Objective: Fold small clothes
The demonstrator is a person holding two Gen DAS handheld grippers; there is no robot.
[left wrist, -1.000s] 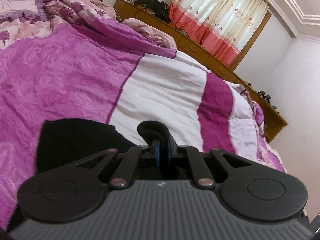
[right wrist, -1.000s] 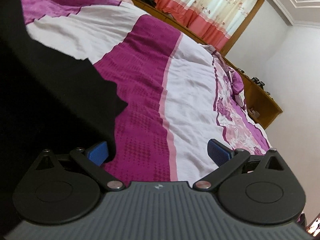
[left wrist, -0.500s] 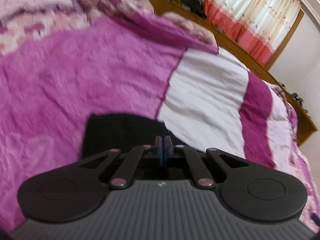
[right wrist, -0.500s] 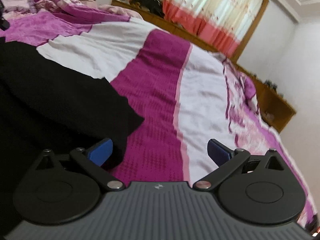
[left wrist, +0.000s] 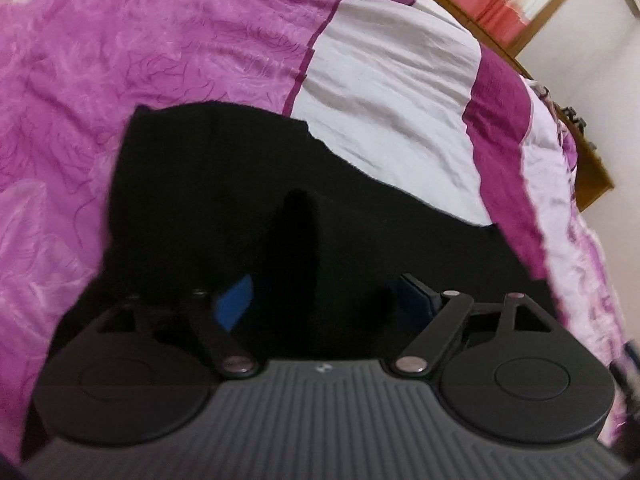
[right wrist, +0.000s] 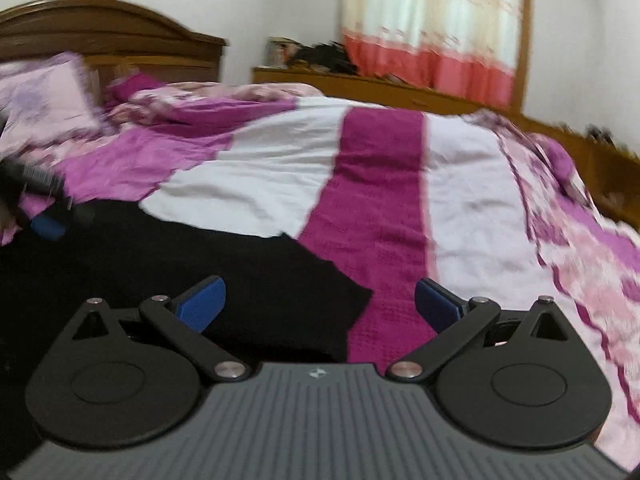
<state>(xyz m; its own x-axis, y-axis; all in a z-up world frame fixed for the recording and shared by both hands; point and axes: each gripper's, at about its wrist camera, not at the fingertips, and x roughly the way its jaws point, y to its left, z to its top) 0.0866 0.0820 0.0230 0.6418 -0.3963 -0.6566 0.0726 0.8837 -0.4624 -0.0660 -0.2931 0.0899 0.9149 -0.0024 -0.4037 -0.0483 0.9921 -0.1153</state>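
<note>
Black cloth (left wrist: 224, 184) lies flat on bedspread (left wrist: 392, 80), nothing on top of it. A raised fold (left wrist: 298, 240) stands between left gripper's (left wrist: 324, 296) spread jaws. Beyond cloth, bedspread is bare to the far cabinet (right wrist: 420, 96). Rumpled duvet (right wrist: 192, 100) and pillow (right wrist: 40, 100) crowd headboard (right wrist: 100, 24) side. Right gripper (right wrist: 320, 304) over cloth's edge, unobstructed.

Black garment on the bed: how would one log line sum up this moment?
black garment: flat on bedspread | left gripper: just opened, fold of cloth between pads, unpressed | right gripper: open, empty
</note>
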